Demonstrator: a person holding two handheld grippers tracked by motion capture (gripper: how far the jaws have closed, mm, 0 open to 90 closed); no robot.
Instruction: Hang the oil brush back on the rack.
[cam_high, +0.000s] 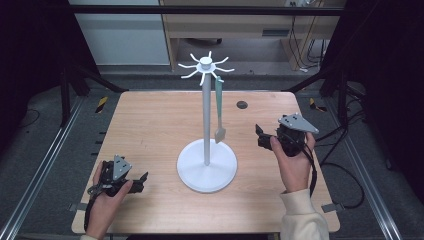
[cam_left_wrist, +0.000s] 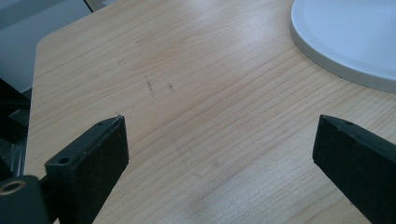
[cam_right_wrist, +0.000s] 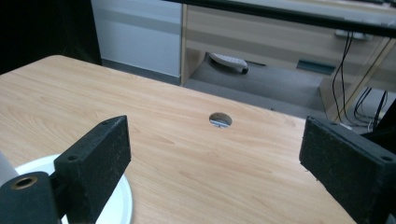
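A white stand (cam_high: 206, 114) with a round base (cam_high: 206, 172) and radiating hooks at its top (cam_high: 205, 64) rises from the middle of the wooden table (cam_high: 150, 125). A pale green spatula (cam_high: 219, 107) hangs from one hook on its right side. My left gripper (cam_high: 141, 182) rests low at the front left, open and empty; the left gripper view has the base's edge (cam_left_wrist: 345, 42) beyond the jaws. My right gripper (cam_high: 260, 136) is held right of the stand, open with nothing between its fingers (cam_right_wrist: 95, 163).
A round cable hole (cam_high: 242, 104) sits in the table's far right part, also in the right gripper view as a hole (cam_right_wrist: 220, 119). Beyond the table stand a wooden desk (cam_high: 240, 20) with cables and a dark frame around the table.
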